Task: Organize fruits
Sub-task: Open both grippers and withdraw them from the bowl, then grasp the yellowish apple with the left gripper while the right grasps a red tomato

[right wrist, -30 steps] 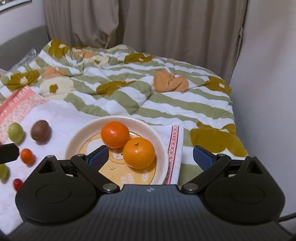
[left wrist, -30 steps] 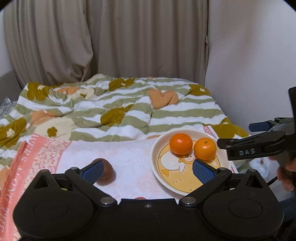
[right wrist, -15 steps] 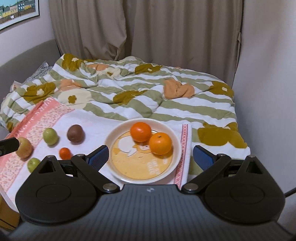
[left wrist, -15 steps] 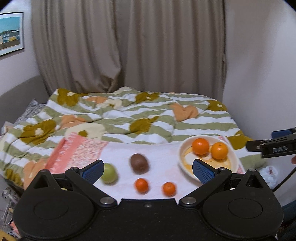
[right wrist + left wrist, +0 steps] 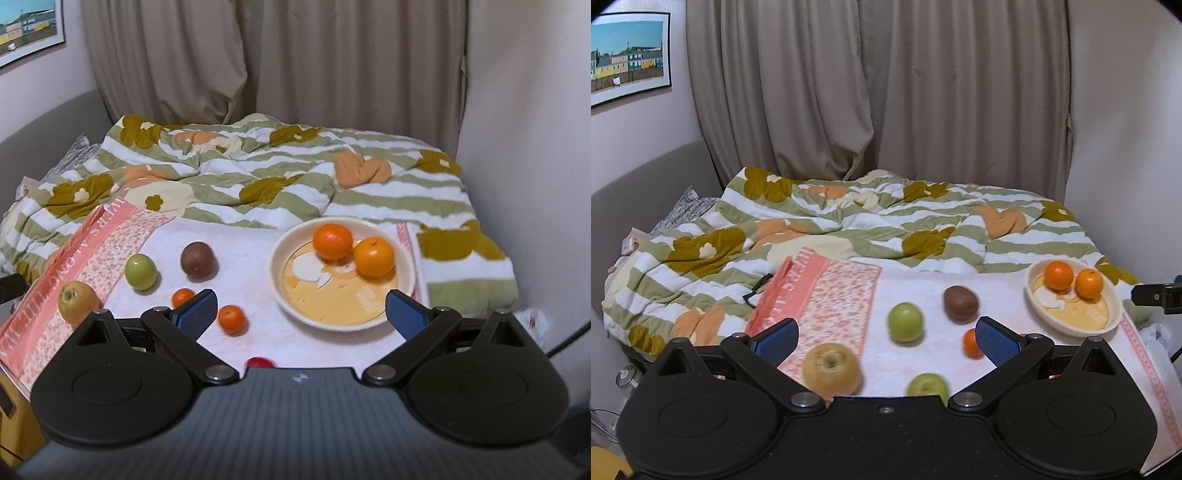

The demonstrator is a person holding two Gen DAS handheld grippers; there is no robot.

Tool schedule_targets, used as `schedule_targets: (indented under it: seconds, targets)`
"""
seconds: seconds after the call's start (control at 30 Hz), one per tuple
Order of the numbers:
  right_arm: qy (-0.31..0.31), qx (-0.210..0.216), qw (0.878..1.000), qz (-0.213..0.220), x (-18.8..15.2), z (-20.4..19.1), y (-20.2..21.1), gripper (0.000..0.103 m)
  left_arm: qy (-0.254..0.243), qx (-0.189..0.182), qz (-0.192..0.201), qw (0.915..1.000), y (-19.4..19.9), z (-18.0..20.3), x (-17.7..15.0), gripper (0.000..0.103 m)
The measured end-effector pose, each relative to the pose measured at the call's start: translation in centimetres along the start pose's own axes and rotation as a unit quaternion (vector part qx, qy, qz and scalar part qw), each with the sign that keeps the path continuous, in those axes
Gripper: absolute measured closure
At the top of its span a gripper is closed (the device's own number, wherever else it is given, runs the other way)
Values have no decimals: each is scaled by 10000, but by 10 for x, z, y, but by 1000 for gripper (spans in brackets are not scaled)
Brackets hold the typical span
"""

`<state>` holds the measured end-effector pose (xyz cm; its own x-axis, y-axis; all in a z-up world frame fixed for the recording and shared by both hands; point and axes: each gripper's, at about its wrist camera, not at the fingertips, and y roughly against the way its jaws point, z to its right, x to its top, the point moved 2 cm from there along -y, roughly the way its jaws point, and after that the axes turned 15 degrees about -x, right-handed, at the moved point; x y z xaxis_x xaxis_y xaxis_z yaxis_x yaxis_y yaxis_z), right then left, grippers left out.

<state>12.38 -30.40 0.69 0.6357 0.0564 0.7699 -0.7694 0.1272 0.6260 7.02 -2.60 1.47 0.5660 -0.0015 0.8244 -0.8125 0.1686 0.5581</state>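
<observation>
My left gripper [image 5: 884,338] and right gripper [image 5: 301,308]: both spread wide, empty. Loose fruits [image 5: 231,318] ahead-left of right gripper, plate [image 5: 284,295] ahead. Risk: round fruit rolls off soft towel [image 5: 997,295] when nudged.

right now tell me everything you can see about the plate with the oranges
The plate is round and shallow with a raised cream rim, glossy like ceramic, and a yellow centre bearing a white cartoon print. It sits flat on the white cloth at the bed's right side. Two oranges rest in its far half, touching each other; the near half is bare. Neither gripper touches it.
</observation>
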Motion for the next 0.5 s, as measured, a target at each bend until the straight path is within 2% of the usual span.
schedule_targets:
  seconds: [0.23,0.33,0.5]
  targets:
    - [-151,-200,9996,-86,-19,-45,5,0,-76,-83,-169,9998,-11,-51,-17,0]
    - [-246,-248,9994,-84,-29,-67,4,0,-258,-58,-122,9996,-19,-67,-26,0]
    - [-351,-436,9984,-85,-49,-99,-8,0,-487,-254,-174,9983,-39,-88,-44,0]
